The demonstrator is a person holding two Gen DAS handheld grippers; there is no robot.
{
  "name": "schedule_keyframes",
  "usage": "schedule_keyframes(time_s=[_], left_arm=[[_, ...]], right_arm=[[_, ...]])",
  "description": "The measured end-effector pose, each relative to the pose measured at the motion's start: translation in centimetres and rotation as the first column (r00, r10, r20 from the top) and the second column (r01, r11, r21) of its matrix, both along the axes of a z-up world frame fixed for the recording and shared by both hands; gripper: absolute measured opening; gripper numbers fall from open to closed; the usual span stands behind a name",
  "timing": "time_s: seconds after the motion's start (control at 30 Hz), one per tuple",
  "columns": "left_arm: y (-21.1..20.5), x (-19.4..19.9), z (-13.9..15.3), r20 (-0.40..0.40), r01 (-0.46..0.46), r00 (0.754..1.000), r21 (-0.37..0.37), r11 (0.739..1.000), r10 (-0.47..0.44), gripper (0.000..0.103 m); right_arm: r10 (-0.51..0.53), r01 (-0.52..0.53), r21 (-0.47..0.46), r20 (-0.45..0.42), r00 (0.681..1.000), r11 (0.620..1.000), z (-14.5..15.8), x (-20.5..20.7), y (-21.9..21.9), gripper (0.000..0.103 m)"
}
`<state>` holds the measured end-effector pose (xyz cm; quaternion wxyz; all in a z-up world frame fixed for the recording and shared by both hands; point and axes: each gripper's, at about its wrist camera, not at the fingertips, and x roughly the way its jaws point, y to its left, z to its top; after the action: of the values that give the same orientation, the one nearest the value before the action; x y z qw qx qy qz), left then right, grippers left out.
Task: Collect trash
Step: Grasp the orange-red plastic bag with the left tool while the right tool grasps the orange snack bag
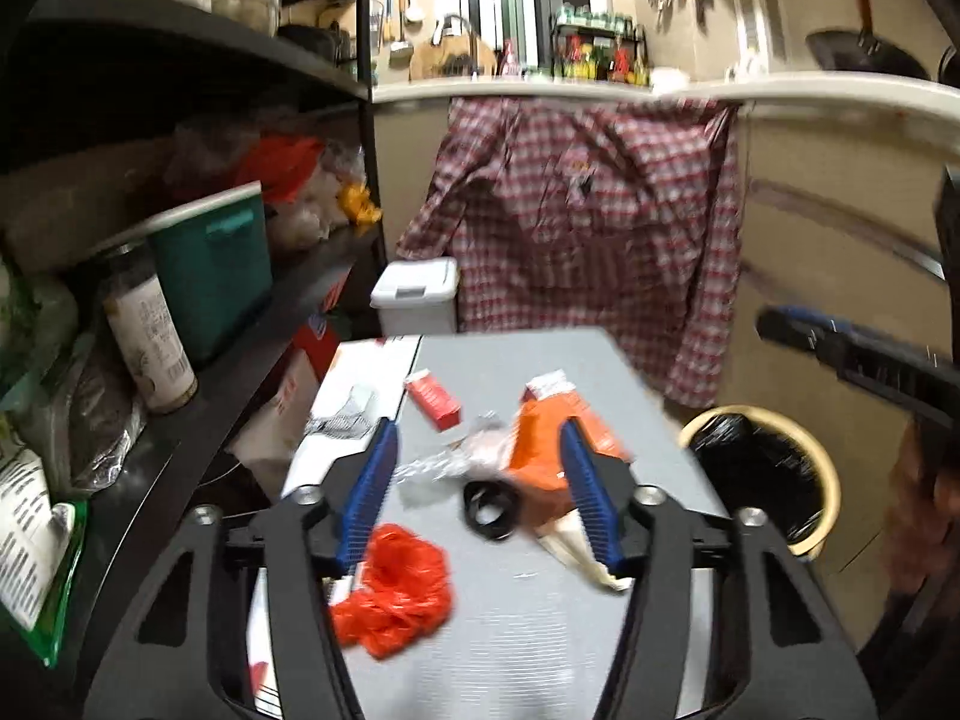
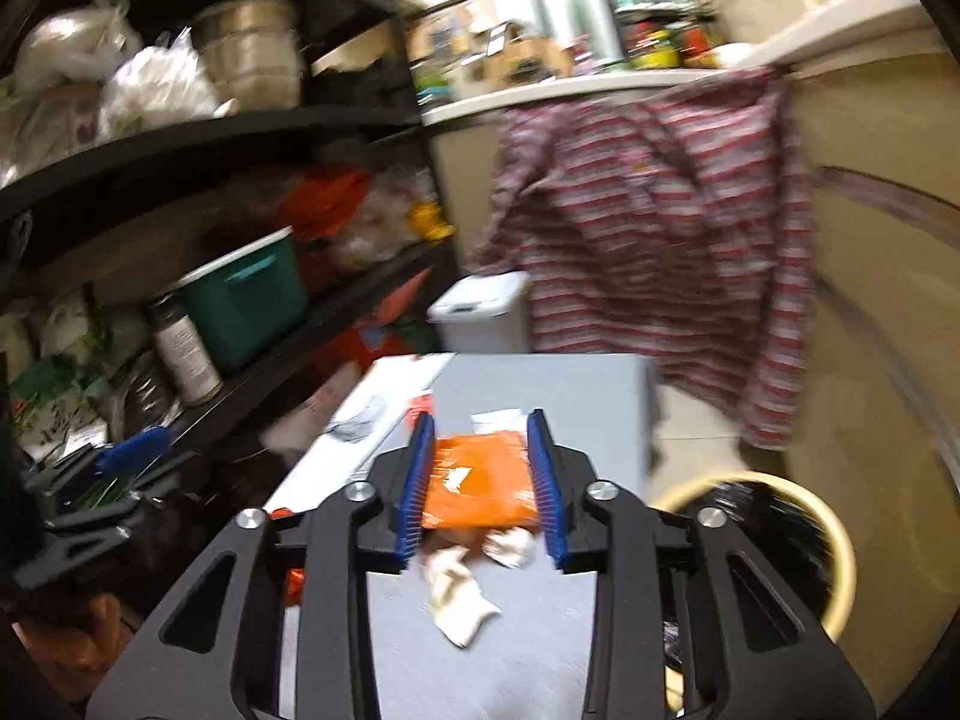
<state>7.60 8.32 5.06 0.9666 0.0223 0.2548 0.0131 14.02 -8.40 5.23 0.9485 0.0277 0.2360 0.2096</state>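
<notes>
Trash lies on a small grey table [image 1: 540, 630]: a crumpled red plastic bag [image 1: 396, 591], a black ring [image 1: 491, 509], clear plastic wrap [image 1: 444, 462], an orange packet [image 1: 540, 450], a small red box [image 1: 433, 401] and crumpled white paper [image 1: 585, 558]. My left gripper [image 1: 480, 450] is open above the wrap and ring. In the right wrist view my right gripper [image 2: 480, 438] is open, its blue pads on either side of the orange packet [image 2: 480, 483], with white paper [image 2: 459, 591] below it. A round bin with a black liner [image 1: 768, 474] stands right of the table, and shows in the right wrist view [image 2: 762, 552].
Black shelves [image 1: 180, 276] full of jars, bags and a teal box [image 1: 216, 276] line the left. A white lidded bin [image 1: 414, 300] and a hanging plaid shirt [image 1: 588, 228] are behind the table. White sheets [image 1: 366, 384] cover the table's left edge.
</notes>
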Motion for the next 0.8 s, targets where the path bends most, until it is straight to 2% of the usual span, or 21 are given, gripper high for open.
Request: schedule_keyframes(time_s=[0.07, 0.17, 0.23, 0.3, 0.37, 0.5, 0.6, 0.67, 0.73, 0.8], left_arm=[[1.1, 0.9, -2.2, -0.034, -0.007, 0.999, 0.023, 1.000, 0.008, 0.049], [3.1, 2.0, -4.9, -0.145, -0.035, 0.989, -0.030, 0.999, 0.030, 0.049], [4.1, 2.6, -6.0, -0.177, -0.050, 0.983, -0.027, 0.998, 0.045, 0.052], [5.0, 3.2, -7.1, -0.211, -0.073, 0.975, -0.005, 0.997, 0.070, 0.064], [6.1, 4.1, -8.4, -0.273, -0.097, 0.958, -0.037, 0.995, 0.083, 0.073], [8.2, 5.2, -12.1, -0.398, -0.159, 0.911, -0.098, 0.982, 0.108, 0.073], [8.5, 5.7, -13.2, -0.423, -0.176, 0.899, -0.106, 0.979, 0.116, 0.073], [8.2, 6.0, -13.5, -0.424, -0.168, 0.899, -0.107, 0.980, 0.108, 0.073], [7.6, 6.3, -13.5, -0.416, -0.153, 0.904, -0.097, 0.983, 0.099, 0.073], [6.9, 6.6, -13.5, -0.421, -0.143, 0.902, -0.074, 0.987, 0.099, 0.071]], right_arm=[[0.052, -0.053, -0.048, -0.025, 0.998, 0.997, -2.6, 2.0, 3.0, 0.030], [0.095, -0.104, -0.111, -0.084, 0.992, 0.988, -6.7, 3.6, 5.6, 0.032], [0.133, -0.150, -0.152, -0.112, 0.985, 0.977, -8.7, 4.2, 7.7, 0.034], [0.144, -0.164, -0.195, -0.113, 0.983, 0.967, -9.9, 4.5, 8.8, 0.043], [0.154, -0.180, -0.255, -0.117, 0.981, 0.950, -11.3, 5.2, 10.0, 0.047], [0.161, -0.193, -0.365, -0.117, 0.980, 0.911, -13.3, 5.6, 10.9, 0.048], [0.172, -0.203, -0.412, -0.113, 0.979, 0.888, -14.2, 5.8, 11.6, 0.047], [0.165, -0.191, -0.447, -0.097, 0.982, 0.874, -14.5, 6.0, 12.0, 0.046], [0.160, -0.182, -0.457, -0.086, 0.983, 0.871, -14.5, 6.0, 12.0, 0.039], [0.162, -0.182, -0.458, -0.083, 0.983, 0.870, -14.4, 6.0, 11.9, 0.024]])
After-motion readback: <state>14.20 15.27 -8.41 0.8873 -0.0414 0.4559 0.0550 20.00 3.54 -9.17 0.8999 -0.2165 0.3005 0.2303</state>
